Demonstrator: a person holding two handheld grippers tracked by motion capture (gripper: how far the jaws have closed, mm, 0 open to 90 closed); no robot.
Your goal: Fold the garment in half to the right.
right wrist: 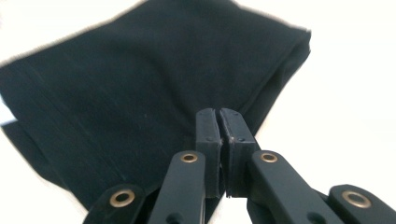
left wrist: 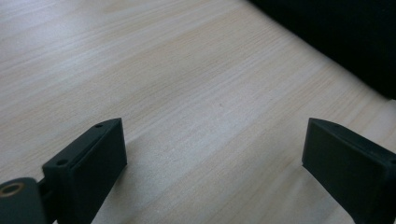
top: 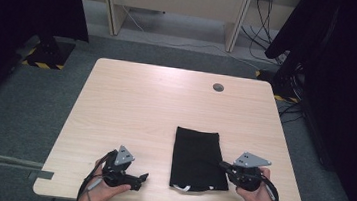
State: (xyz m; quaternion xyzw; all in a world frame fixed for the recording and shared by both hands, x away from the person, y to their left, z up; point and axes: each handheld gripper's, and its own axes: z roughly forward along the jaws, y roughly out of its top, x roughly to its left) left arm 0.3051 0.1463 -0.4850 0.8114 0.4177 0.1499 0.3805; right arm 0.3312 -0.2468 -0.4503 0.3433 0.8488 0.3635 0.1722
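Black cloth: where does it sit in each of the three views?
High view: black cloth lies near the table's front edge, right of centre.
Left gripper view: dark area at the upper right corner.
Right gripper view: spans the centre.
Shared landmark: the light wood table.

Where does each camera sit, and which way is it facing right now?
High view: above the near side, looking forward and down on the table; both forearms show.
Left gripper view: on the left hand-held gripper, jaws wide over bare wood.
Right gripper view: on the right hand-held gripper, jaws together at the black cloth.
Shared: all three catch the cloth.
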